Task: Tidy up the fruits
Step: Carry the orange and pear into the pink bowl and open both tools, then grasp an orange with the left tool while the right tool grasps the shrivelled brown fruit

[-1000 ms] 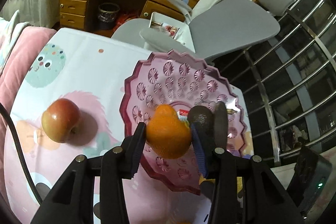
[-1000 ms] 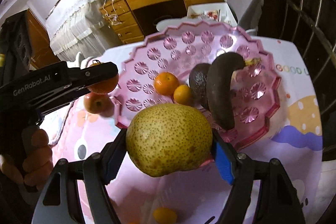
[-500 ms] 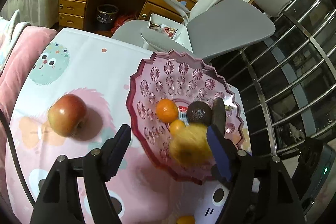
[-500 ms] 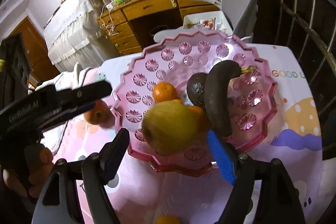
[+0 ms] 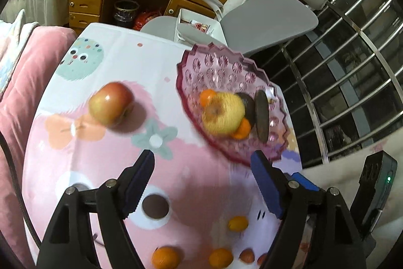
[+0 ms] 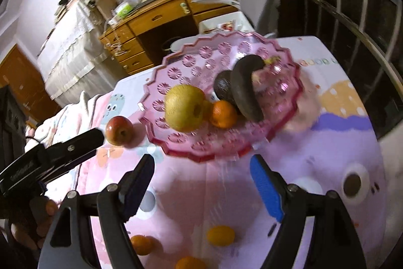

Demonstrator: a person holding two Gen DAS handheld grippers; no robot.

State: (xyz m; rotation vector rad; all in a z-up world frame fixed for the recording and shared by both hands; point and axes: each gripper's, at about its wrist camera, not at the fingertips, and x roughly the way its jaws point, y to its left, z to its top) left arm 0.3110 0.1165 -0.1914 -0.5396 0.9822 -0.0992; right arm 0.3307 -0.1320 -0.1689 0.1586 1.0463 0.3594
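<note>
On pink dish (image 6: 176, 138), yellow pear (image 6: 185, 111), both tongs empty

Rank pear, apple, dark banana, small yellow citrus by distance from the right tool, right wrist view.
From the right tool, open and empty:
1. Small yellow citrus, on the cloth, below the tips.
2. Pear, near side of the pink plate.
3. Apple, left of the plate; close to the pear's rank.
4. Dark banana, farther back.

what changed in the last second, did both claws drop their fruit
Yes. The left claw has just been opening: it let its orange go into the pink dish. The right claw let go of the pear, now in the dish. Both have backed off, empty. The apple, avocado and dark banana stayed put.
</note>
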